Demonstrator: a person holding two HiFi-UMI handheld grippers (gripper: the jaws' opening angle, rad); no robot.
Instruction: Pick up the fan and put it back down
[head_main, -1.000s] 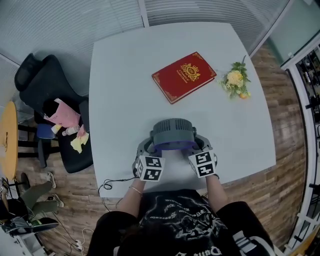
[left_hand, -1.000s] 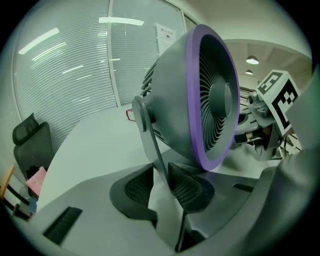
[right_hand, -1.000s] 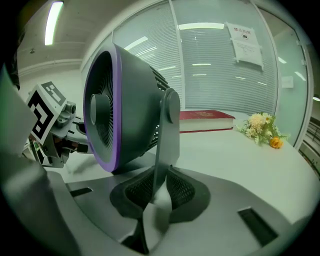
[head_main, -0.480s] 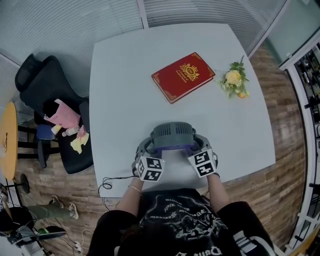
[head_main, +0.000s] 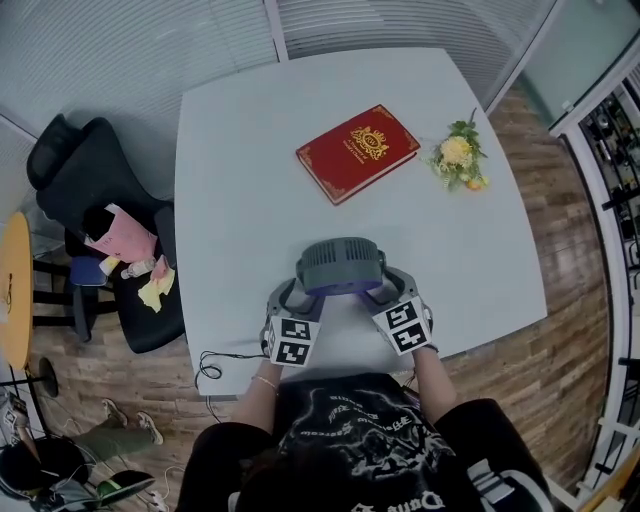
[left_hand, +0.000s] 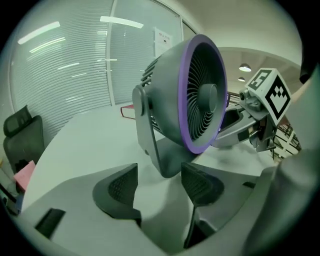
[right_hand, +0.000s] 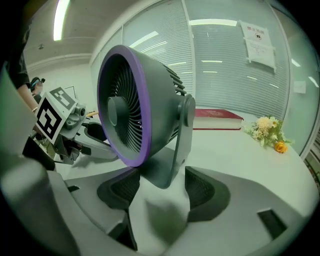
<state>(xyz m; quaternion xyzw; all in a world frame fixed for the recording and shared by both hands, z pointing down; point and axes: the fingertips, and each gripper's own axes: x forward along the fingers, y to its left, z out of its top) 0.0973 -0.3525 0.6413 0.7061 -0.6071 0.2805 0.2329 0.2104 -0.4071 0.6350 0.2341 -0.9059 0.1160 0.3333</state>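
Note:
A grey fan (head_main: 340, 265) with a purple front ring stands upright on the white table (head_main: 230, 200) near its front edge. My left gripper (head_main: 285, 298) is at the left side of its stand and my right gripper (head_main: 397, 291) at the right side. In the left gripper view the fan (left_hand: 195, 100) rises just ahead of my left gripper (left_hand: 159, 175). Its jaws are opening and the pads stand off the stand's base. In the right gripper view my right gripper (right_hand: 160, 182) is also opening, its pads apart from the fan (right_hand: 135, 105).
A red book (head_main: 357, 152) lies farther back on the table, with a small bunch of flowers (head_main: 457, 158) to its right. A black chair (head_main: 100, 180) holding pink and yellow items stands left of the table. A cable (head_main: 215, 365) hangs at the front left corner.
Both grippers' jaws have spread apart from the fan's stand. The fan stands on the table, and the hands have hardly shifted.

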